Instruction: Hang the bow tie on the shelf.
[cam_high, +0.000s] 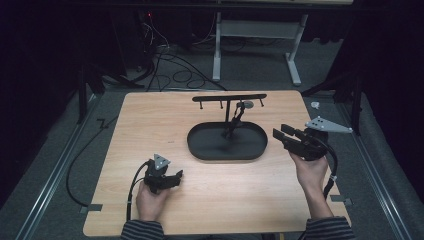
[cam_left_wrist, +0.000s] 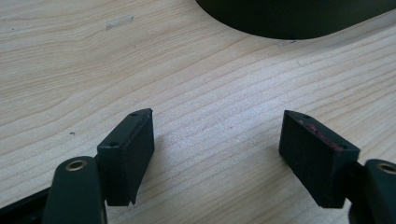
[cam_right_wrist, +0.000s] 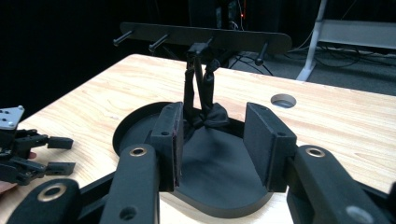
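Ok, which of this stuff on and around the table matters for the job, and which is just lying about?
Likely in play:
- black oval tray
- peg stand
- black bow tie hanging from it
- left gripper, right gripper, jaws open

Lying about:
- floor cables
- white frame

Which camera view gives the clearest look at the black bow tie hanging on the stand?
The right gripper view: the bow tie hangs close and centred, its strap looped over a peg. In the high view it is a small dark shape above the tray. The left gripper view catches the tray's edge.
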